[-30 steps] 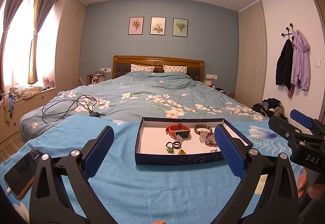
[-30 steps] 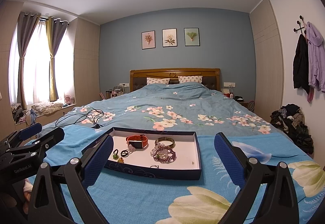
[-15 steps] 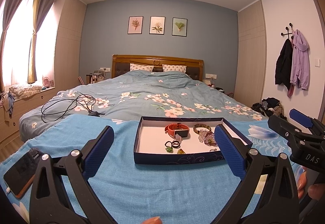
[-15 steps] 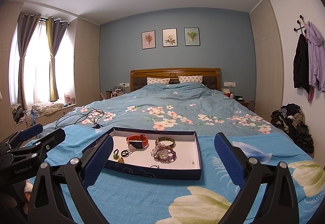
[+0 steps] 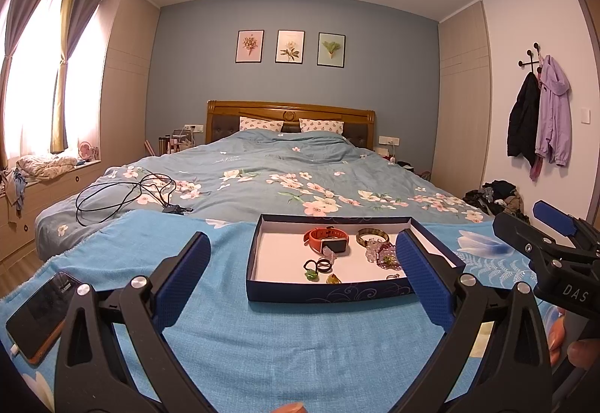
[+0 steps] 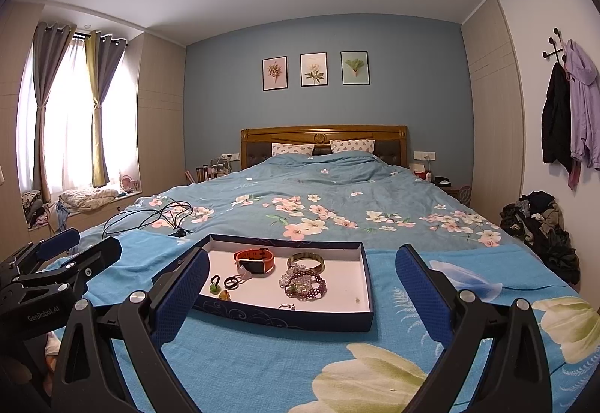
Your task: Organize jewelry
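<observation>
A shallow dark blue box (image 5: 322,295) with a white floor lies on the blue cloth at the foot of the bed; it also shows in the right wrist view (image 6: 285,319). In it lie an orange smartwatch (image 5: 326,238) (image 6: 255,259), a green bangle (image 5: 372,236) (image 6: 305,261), a purple bead bracelet (image 5: 382,255) (image 6: 303,283), black rings (image 5: 318,266) (image 6: 227,282) and small charms. My left gripper (image 5: 302,278) is open and empty, short of the box. My right gripper (image 6: 302,300) is open and empty, to the right of the left one.
A phone (image 5: 35,315) lies on the cloth at the left. A black cable (image 5: 123,197) is coiled on the floral duvet. Clothes are piled on the floor at the right (image 6: 540,222). The bed stretches back to a wooden headboard (image 5: 290,113).
Both views have shifted only slightly; the box sits a touch lower and nearer. Both grippers stay open and nothing in the box has moved.
</observation>
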Action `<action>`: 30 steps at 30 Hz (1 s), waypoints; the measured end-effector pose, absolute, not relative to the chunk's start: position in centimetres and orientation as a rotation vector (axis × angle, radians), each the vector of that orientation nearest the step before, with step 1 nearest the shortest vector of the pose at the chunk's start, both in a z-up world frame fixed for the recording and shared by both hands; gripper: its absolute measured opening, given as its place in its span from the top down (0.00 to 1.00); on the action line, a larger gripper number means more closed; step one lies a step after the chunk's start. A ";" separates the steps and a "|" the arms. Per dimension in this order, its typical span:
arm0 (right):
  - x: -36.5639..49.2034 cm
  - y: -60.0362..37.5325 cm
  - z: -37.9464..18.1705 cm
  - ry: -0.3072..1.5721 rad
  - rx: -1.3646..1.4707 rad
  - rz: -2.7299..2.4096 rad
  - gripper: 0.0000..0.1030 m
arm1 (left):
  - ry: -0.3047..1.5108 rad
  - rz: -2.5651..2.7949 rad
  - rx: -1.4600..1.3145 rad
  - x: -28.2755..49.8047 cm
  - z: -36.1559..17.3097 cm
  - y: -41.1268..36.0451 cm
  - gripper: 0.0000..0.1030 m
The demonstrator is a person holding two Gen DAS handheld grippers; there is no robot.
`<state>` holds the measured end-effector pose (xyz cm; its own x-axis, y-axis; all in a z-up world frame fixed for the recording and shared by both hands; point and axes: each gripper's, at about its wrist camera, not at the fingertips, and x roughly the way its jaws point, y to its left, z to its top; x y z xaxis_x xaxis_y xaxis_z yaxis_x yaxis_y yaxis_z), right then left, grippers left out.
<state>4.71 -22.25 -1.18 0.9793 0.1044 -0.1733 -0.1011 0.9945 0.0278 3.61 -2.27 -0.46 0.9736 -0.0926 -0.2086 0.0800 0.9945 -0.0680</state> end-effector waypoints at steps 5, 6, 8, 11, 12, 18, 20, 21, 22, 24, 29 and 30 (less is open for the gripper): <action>4.7 -22.2 -1.2 0.173 0.019 0.102 0.07 | 0.215 -0.090 -0.063 3.6 -0.4 -2.2 0.06; 4.7 -22.2 -1.2 0.173 0.018 0.103 0.07 | 0.217 -0.091 -0.066 3.6 -0.4 -2.2 0.06; 4.7 -22.2 -1.2 0.176 0.018 0.102 0.07 | 0.218 -0.093 -0.069 3.6 -0.4 -2.2 0.06; 4.7 -22.2 -1.2 0.174 0.019 0.102 0.07 | 0.224 -0.096 -0.069 3.7 -0.4 -2.1 0.06; 4.7 -22.2 -1.1 0.174 0.018 0.102 0.07 | 0.229 -0.094 -0.068 3.7 -0.4 -2.2 0.06; 4.7 -22.3 -1.2 0.175 0.019 0.101 0.07 | 0.228 -0.093 -0.070 3.9 -0.4 -2.0 0.06; 4.7 -22.2 -1.2 0.177 0.018 0.101 0.07 | 0.229 -0.091 -0.069 3.8 -0.4 -2.0 0.06; 4.7 -22.3 -1.1 0.175 0.018 0.101 0.07 | 0.229 -0.092 -0.070 3.9 -0.4 -2.0 0.06; 4.7 -22.3 -1.1 0.176 0.017 0.101 0.07 | 0.229 -0.093 -0.070 3.9 -0.4 -2.0 0.06; 4.7 -22.3 -1.1 0.176 0.016 0.100 0.07 | 0.233 -0.097 -0.071 3.9 -0.3 -2.1 0.06; 4.7 -22.3 -1.0 0.180 0.021 0.104 0.07 | 0.223 -0.102 -0.070 3.8 -0.3 -2.2 0.06; 4.8 -22.3 -1.0 0.181 0.020 0.104 0.07 | 0.224 -0.104 -0.071 3.8 -0.4 -2.3 0.06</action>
